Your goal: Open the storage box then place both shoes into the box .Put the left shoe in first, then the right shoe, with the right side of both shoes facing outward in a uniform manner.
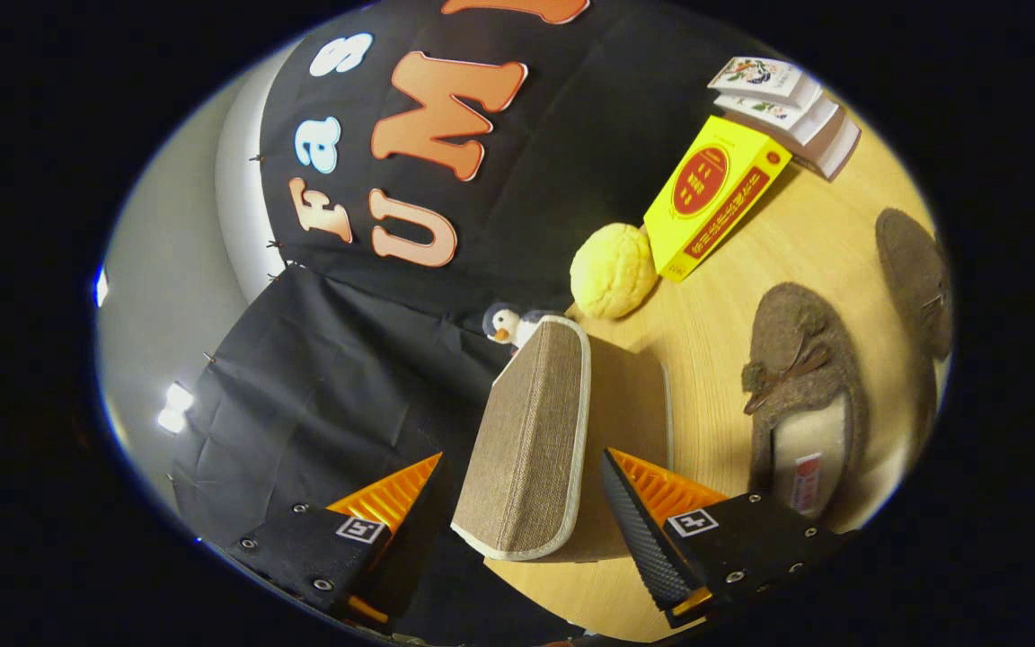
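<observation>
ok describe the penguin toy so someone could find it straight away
Start at the wooden table and find the fabric storage box standing between the open fingers. The penguin toy peeks out just beyond the box's far end, beside the yellow bun. It is the only small black-and-white figure with an orange beak.

Coarse woven storage box (531, 431), felt shoes (800, 377)

box lid (531, 431) between spread fingers (634, 517)
</observation>
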Available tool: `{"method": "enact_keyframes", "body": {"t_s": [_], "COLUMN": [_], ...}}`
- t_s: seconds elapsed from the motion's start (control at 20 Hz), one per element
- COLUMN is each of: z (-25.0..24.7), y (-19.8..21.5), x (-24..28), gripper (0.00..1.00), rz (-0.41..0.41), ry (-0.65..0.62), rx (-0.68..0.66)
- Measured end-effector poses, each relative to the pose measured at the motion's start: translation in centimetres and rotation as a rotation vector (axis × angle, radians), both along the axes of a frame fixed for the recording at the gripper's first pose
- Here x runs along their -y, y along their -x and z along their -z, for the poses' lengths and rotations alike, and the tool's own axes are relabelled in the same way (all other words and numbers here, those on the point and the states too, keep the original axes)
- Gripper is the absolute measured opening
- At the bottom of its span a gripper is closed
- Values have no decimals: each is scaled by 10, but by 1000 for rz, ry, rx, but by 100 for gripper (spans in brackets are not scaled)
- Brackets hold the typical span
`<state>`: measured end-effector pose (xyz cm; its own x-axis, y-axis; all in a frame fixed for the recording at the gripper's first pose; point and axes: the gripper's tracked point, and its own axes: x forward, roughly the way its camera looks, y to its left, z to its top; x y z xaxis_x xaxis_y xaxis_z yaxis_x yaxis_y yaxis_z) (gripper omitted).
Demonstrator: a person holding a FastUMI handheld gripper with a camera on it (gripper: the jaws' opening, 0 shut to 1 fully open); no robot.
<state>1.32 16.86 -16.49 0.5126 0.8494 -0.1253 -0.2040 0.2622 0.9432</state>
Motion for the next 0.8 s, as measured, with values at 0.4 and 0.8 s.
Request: {"method": "enact_keyframes", "body": {"t_s": [0.4, 0.8], "z": [30, 33], "y": [0, -1], "x": [-30, -40], "gripper": [98, 97], "rz": [-164, -213], "ry": [-70, -130], "rx": [-83, -115]}}
